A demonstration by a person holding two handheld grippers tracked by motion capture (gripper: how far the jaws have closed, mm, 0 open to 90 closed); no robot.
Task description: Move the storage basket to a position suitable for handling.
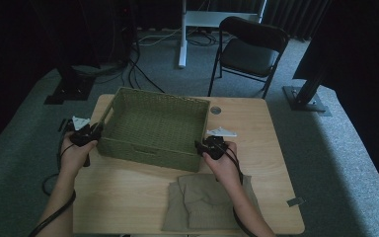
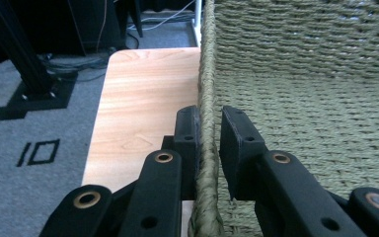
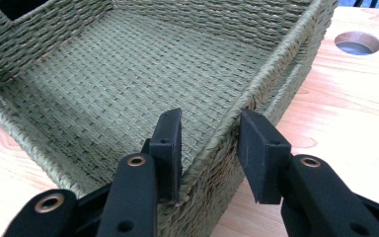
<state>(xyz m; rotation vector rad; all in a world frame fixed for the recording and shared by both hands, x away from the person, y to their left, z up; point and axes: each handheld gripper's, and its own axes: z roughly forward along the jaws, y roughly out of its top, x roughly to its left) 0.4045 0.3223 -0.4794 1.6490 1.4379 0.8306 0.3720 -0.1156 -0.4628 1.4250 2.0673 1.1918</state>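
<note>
A green woven basket [image 1: 148, 150] stands empty on the wooden table [image 1: 261, 138]. My left gripper [image 1: 98, 129] is at the basket's left wall. In the left gripper view its jaws [image 2: 209, 133] straddle the braided rim [image 2: 208, 74], one pad outside and one inside, shut on it. My right gripper [image 1: 199, 144] is at the near right corner. In the right gripper view its jaws [image 3: 209, 143] hold that corner wall [image 3: 256, 84], one pad inside the basket [image 3: 103, 74] and one outside, both against the weave.
A folded beige cloth [image 1: 207, 200] lies at the table's near edge, under my right forearm. A round hole [image 1: 215, 109] [image 3: 358, 43] sits in the tabletop behind the basket's right side. Beyond the table are a folding chair [image 1: 249, 52] and a black stand base [image 1: 71, 89].
</note>
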